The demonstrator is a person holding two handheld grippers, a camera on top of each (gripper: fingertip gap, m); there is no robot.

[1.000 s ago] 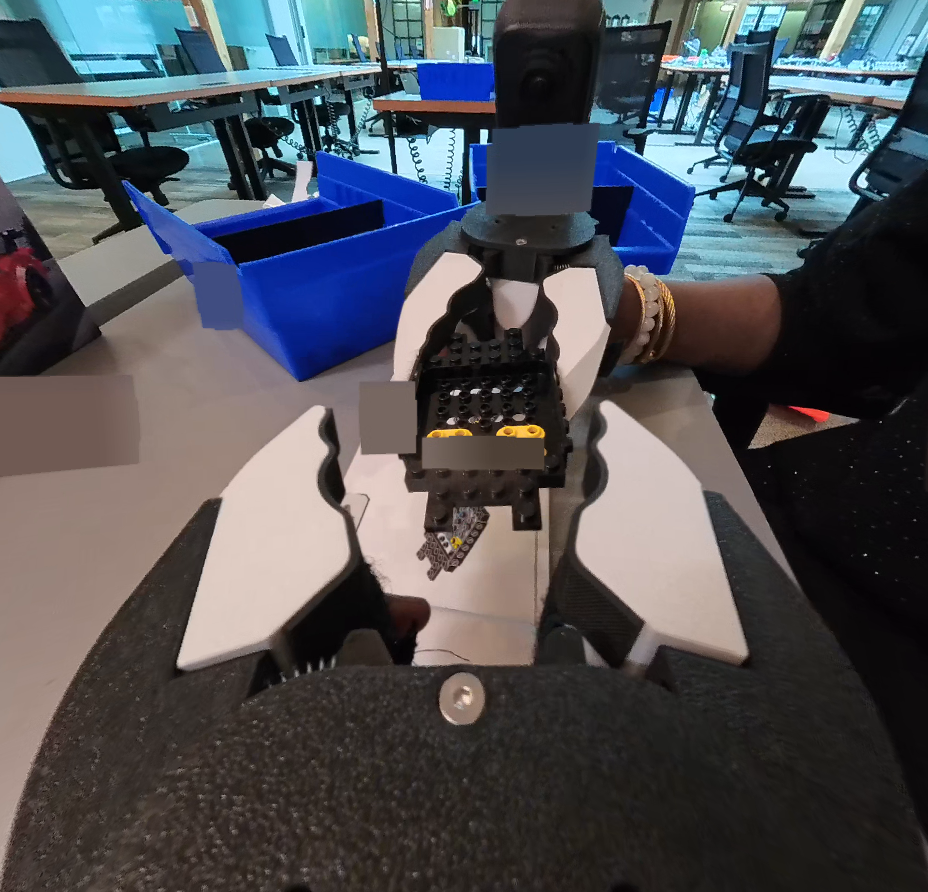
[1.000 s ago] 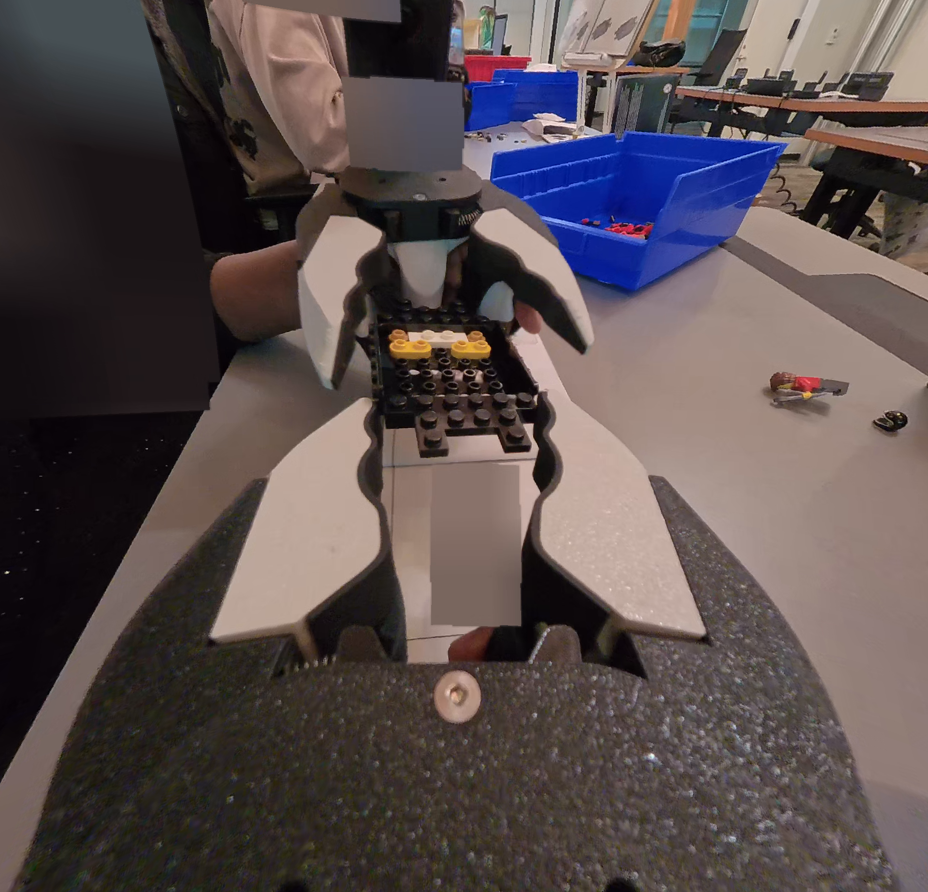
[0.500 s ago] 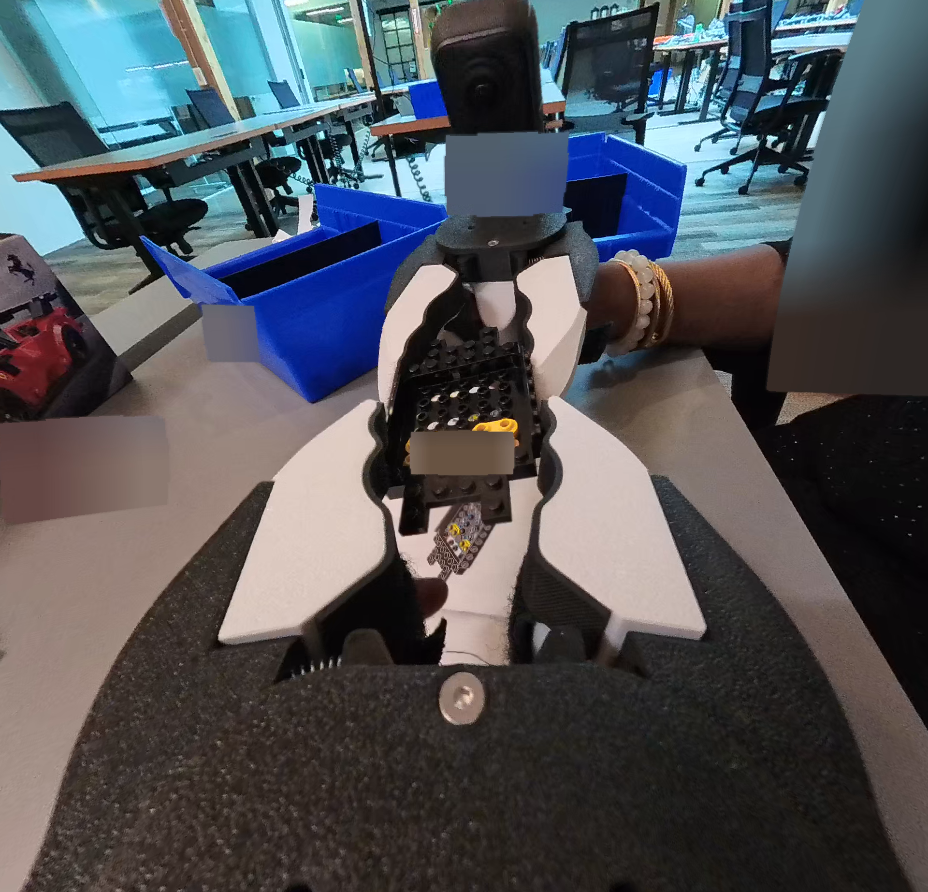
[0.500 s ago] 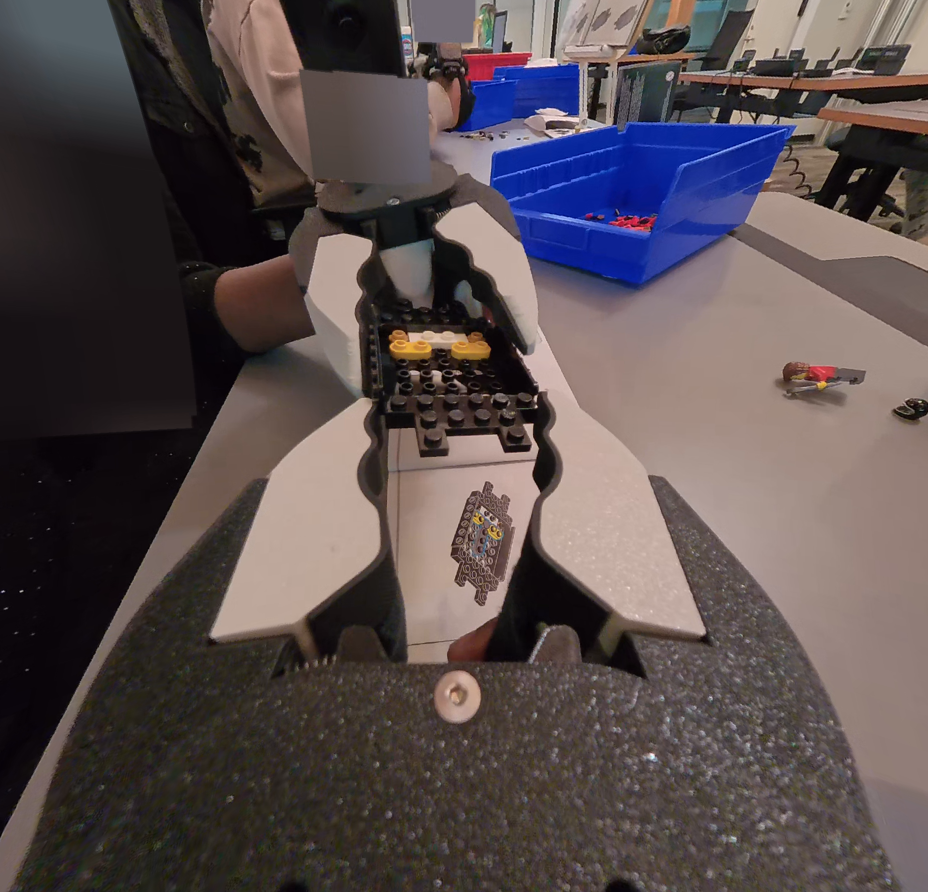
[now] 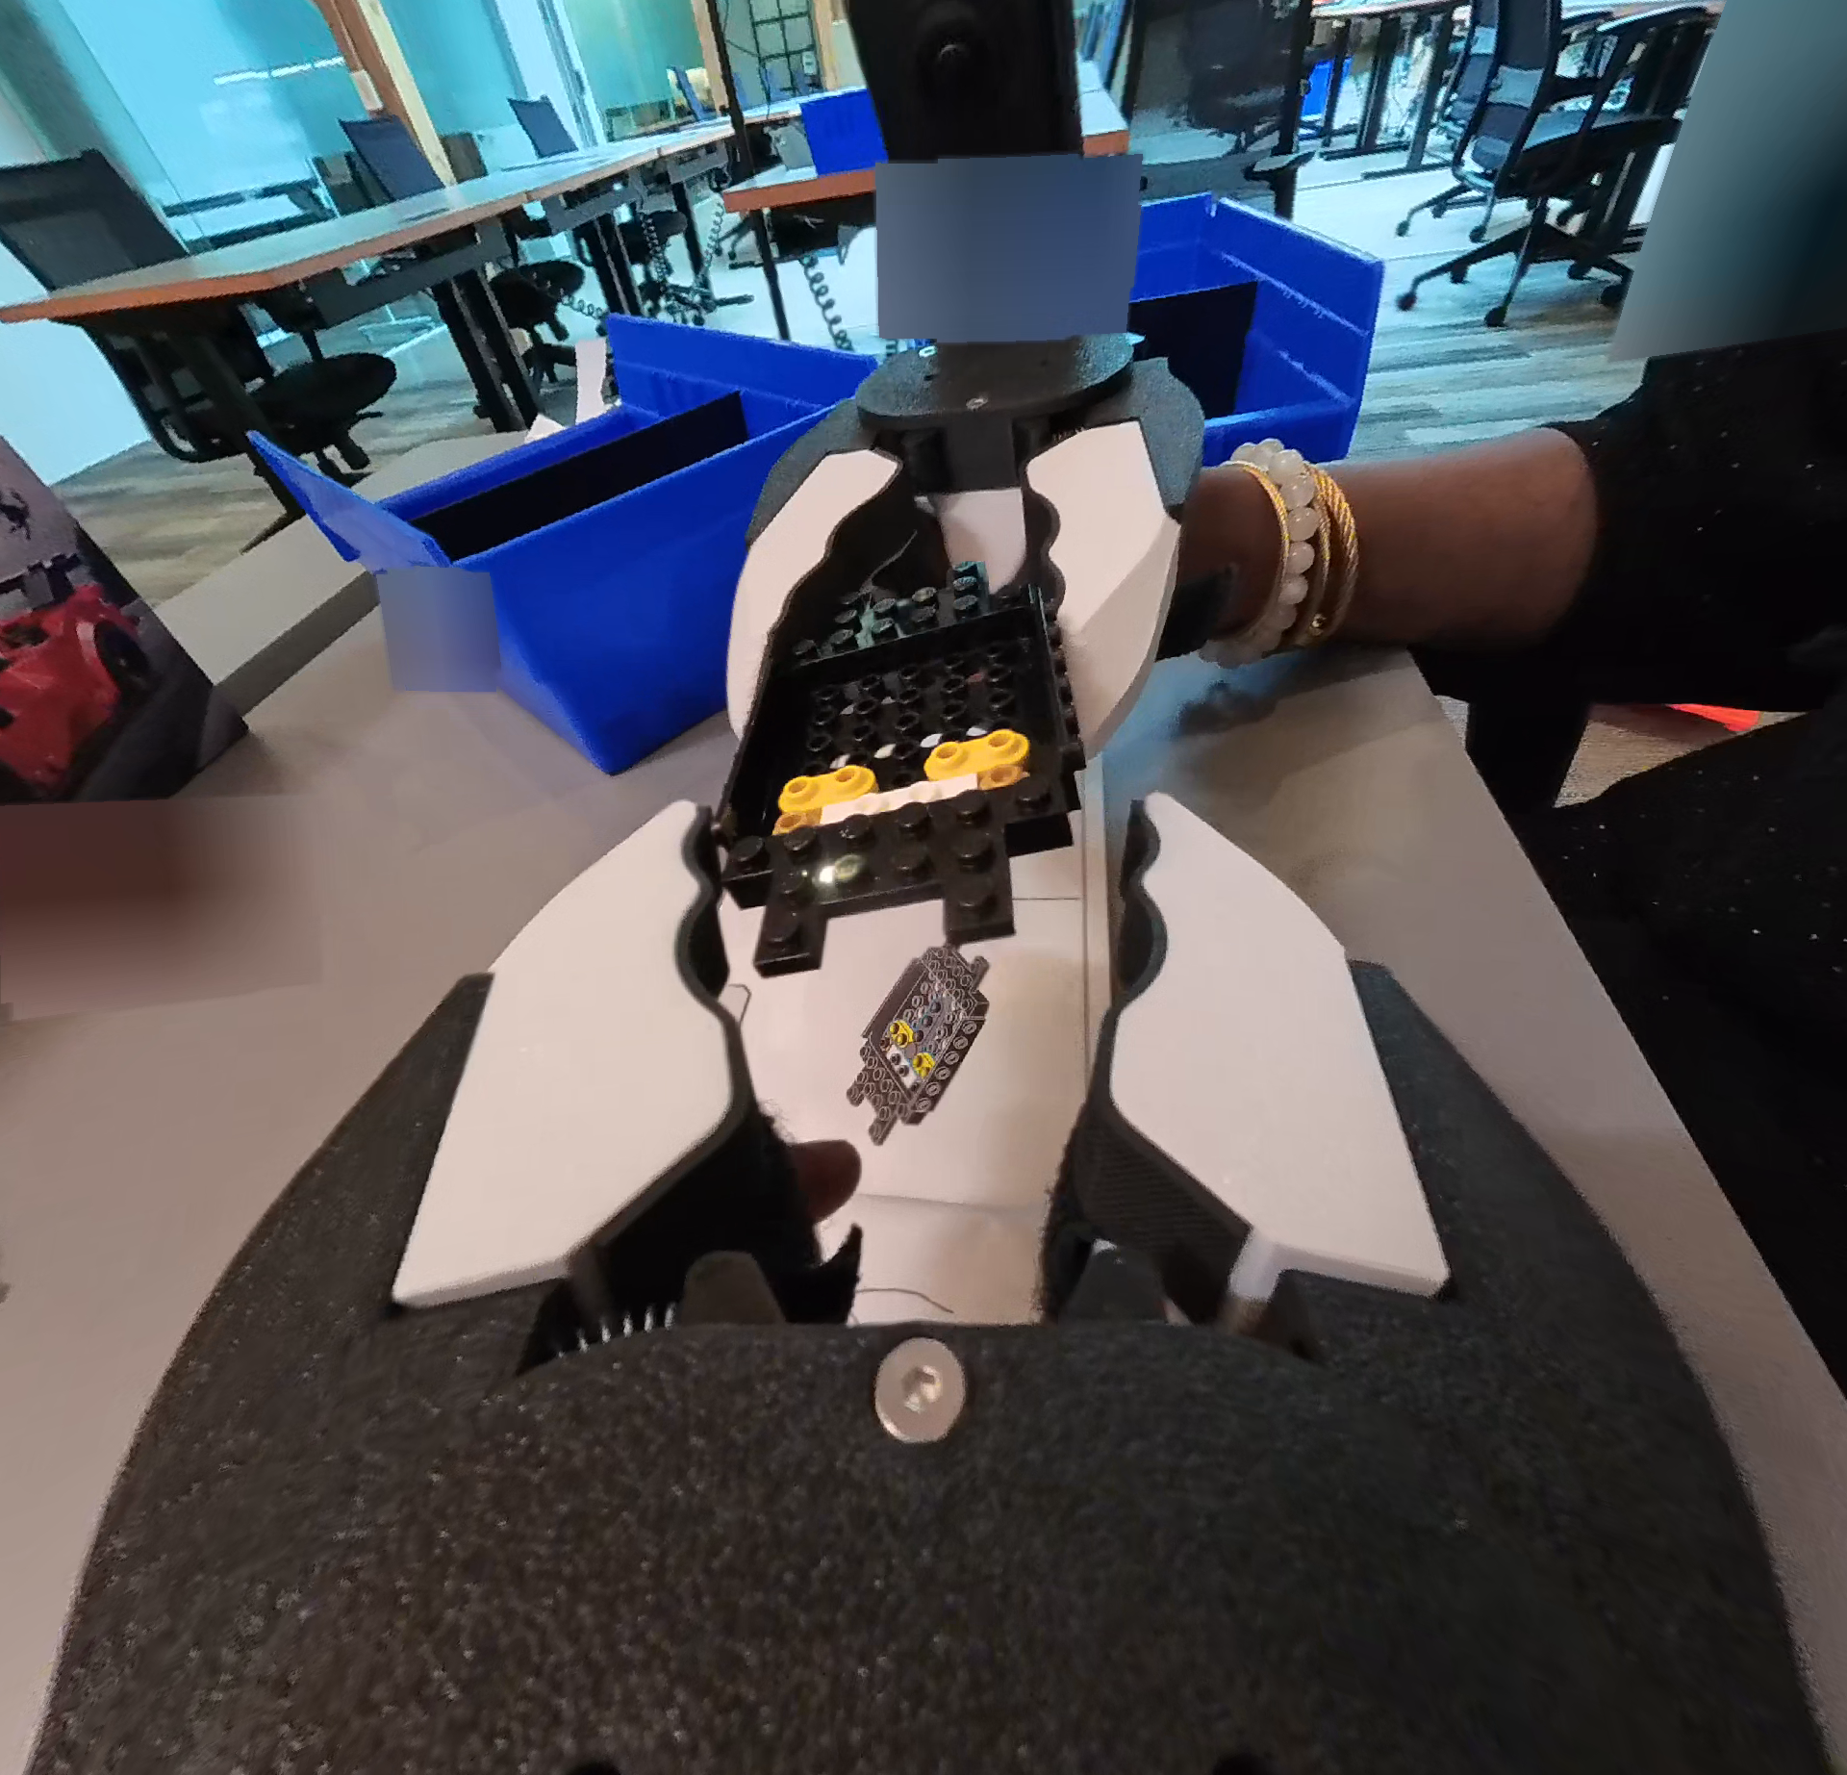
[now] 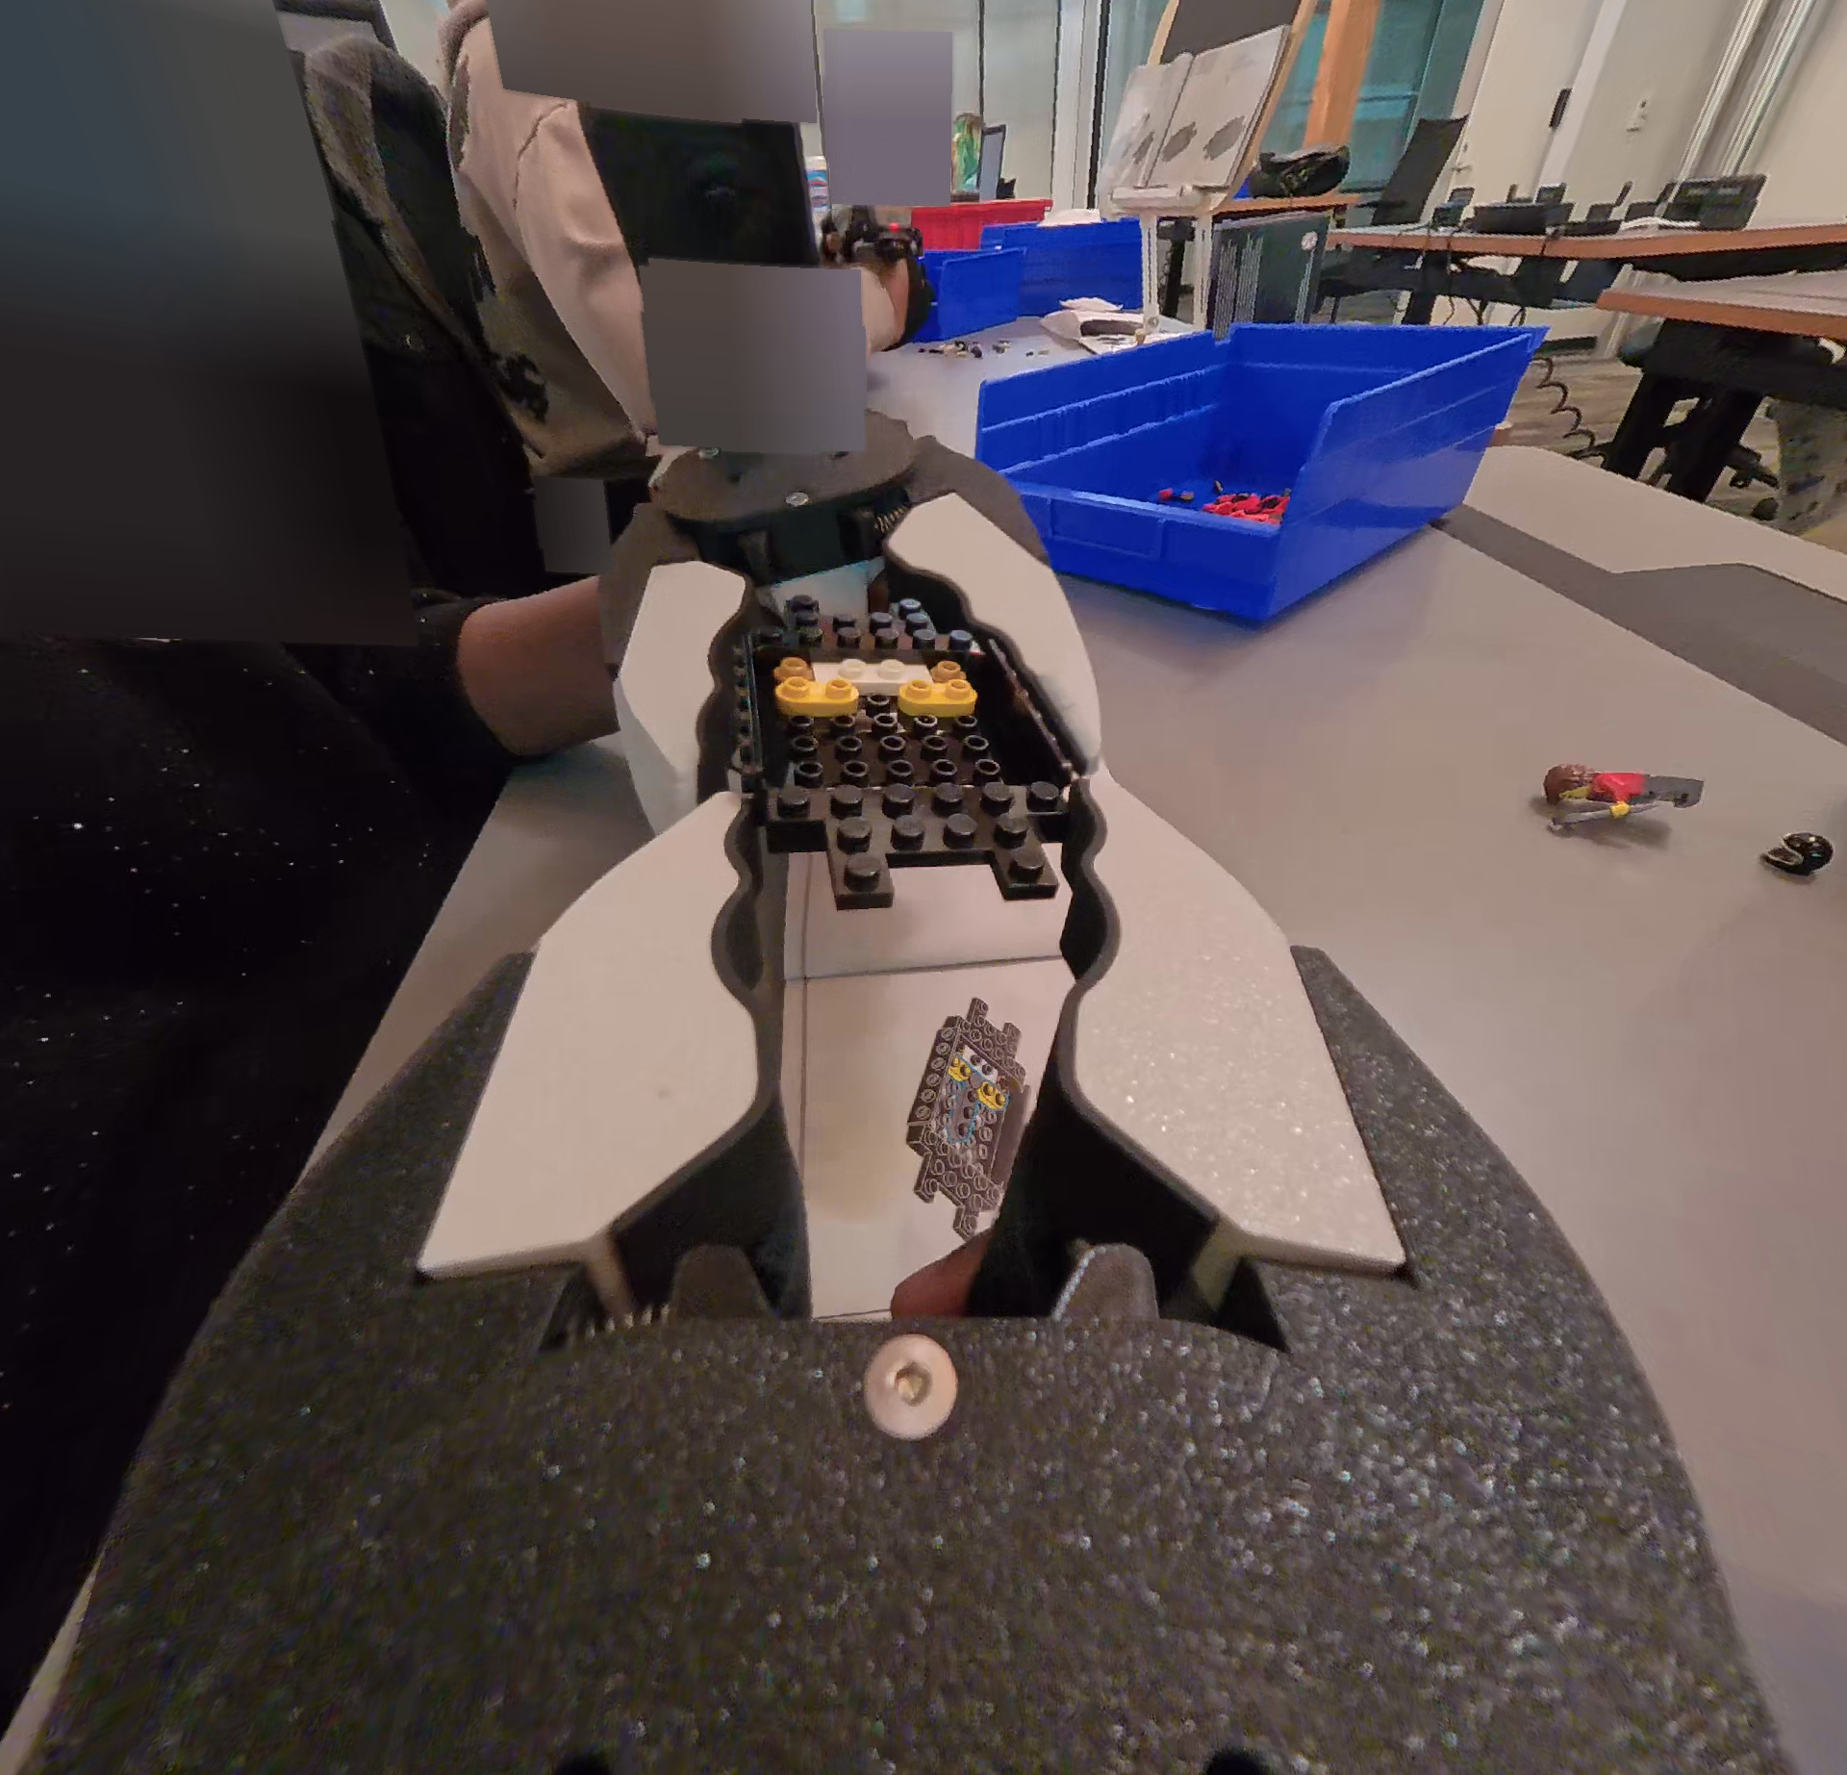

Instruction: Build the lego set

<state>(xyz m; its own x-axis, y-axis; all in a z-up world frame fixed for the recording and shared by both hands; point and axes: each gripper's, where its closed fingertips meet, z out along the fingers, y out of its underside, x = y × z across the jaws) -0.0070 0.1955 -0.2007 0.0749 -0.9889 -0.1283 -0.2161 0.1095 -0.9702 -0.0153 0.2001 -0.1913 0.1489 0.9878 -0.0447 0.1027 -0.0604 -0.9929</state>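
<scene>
RIGHT GRIPPER [image 6: 905, 807]: jaws clamped on black brick chassis [image 6: 900, 777]
LEFT GRIPPER [image 5: 905, 827]: jaws open, left tip touching chassis, right clear
BELOW: instruction sheet [image 5: 959, 1077] on bench [image 6: 1399, 727]

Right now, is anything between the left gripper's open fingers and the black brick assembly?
Nothing visible does. The left gripper stands open around the near end of the black brick assembly, which the right gripper clamps from the far side.
</scene>
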